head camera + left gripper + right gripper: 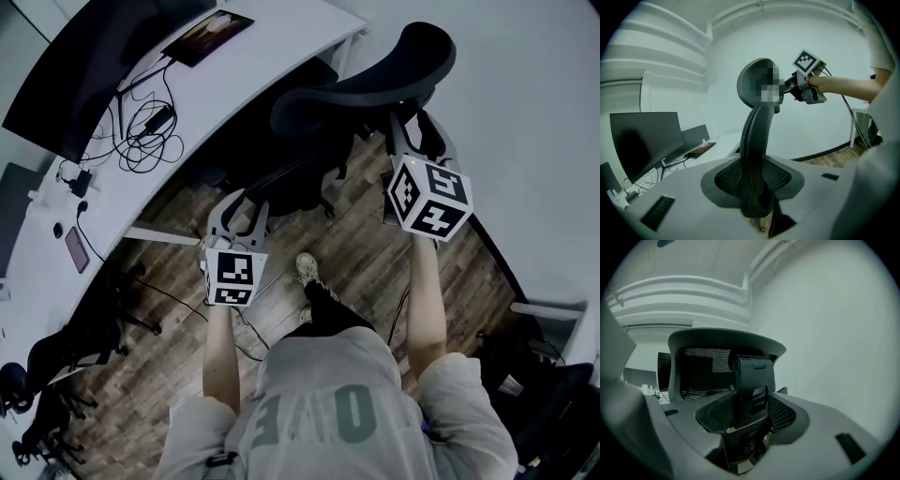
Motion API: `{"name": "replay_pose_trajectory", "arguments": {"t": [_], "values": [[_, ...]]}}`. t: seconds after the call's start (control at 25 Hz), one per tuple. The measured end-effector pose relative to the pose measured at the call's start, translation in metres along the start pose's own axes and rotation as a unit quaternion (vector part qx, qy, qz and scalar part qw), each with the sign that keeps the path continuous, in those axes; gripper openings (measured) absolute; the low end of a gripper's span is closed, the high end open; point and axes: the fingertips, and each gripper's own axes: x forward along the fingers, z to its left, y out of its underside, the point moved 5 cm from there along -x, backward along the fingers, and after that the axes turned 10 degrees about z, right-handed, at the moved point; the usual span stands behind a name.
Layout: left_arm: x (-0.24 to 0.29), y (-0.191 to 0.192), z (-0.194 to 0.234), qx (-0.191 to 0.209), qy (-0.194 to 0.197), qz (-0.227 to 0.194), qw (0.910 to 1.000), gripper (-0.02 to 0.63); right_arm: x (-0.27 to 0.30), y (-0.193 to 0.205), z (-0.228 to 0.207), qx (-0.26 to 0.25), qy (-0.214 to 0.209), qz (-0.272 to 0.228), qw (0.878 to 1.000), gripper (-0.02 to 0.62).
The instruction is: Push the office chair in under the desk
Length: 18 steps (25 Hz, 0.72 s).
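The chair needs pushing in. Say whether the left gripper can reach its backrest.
Probably yes: the edge of the backrest stands between the jaws of the left gripper, nothing in the way.

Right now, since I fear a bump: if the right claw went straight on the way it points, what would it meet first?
The office chair: its black rear bracket stands between the jaws of the right claw. Whether the jaws press on it I cannot tell.

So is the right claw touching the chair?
Touching. In the right gripper view the chair has its headrest bracket wedged between the pads of the right claw, no gap showing.
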Motion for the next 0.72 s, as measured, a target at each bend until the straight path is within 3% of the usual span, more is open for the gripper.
{"name": "replay_pose_trajectory", "arguments": {"t": [0.72], "values": [[0.081, -0.016, 0.104, -0.022, -0.036, 0.019, 0.9989, 0.146, 0.137, -0.04, 0.042, -0.025, -0.04, -0.001, 0.999, 0.215]]}}
